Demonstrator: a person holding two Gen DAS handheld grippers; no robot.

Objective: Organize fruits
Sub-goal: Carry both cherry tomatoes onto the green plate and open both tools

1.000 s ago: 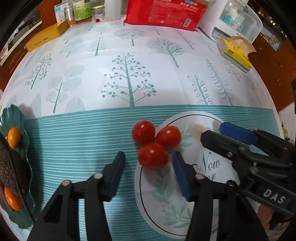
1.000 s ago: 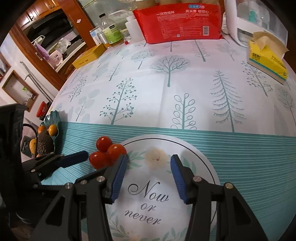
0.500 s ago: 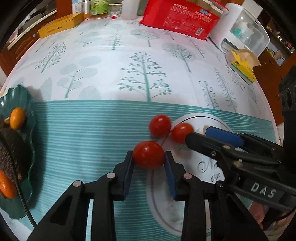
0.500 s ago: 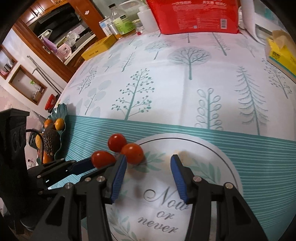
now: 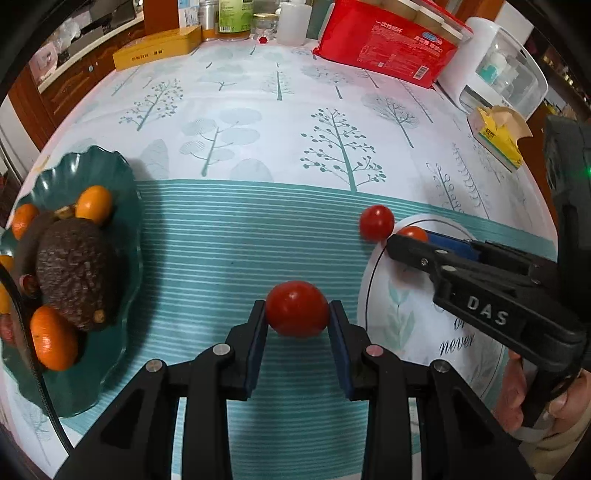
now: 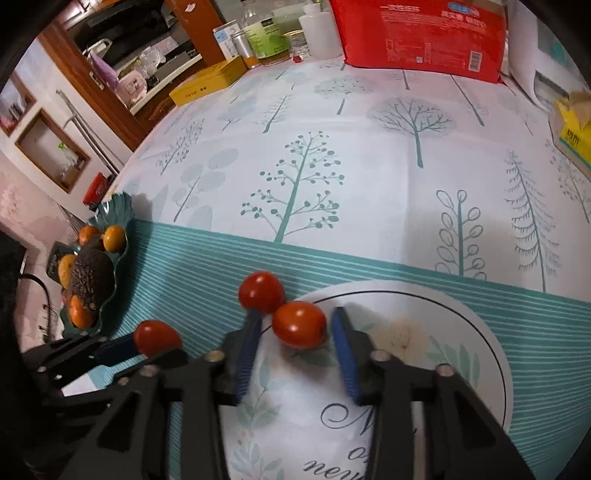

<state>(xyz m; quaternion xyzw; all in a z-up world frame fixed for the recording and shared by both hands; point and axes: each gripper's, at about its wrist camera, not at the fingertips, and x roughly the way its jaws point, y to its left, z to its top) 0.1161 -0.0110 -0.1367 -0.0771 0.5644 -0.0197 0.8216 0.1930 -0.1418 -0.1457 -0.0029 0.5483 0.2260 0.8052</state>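
My left gripper (image 5: 297, 334) is shut on a red cherry tomato (image 5: 297, 308) and holds it above the striped cloth; it also shows in the right wrist view (image 6: 157, 336). My right gripper (image 6: 295, 332) is open, its blue pads on either side of a second tomato (image 6: 300, 324) on the white printed circle. A third tomato (image 6: 261, 291) lies touching it at the far left. A dark green fruit plate (image 5: 122, 177) at the left holds an avocado (image 5: 75, 273) and several small oranges (image 5: 94, 204).
At the back stand a red package (image 5: 388, 44), a yellow box (image 5: 159, 50), bottles (image 5: 232, 16) and a white appliance (image 5: 495, 70). A yellow tissue box (image 5: 498, 134) sits at the right. The plate lies near the table's left edge.
My left gripper closed on one tomato and carried it left, away from the other two, toward the plate. My right gripper moved in around the second tomato.
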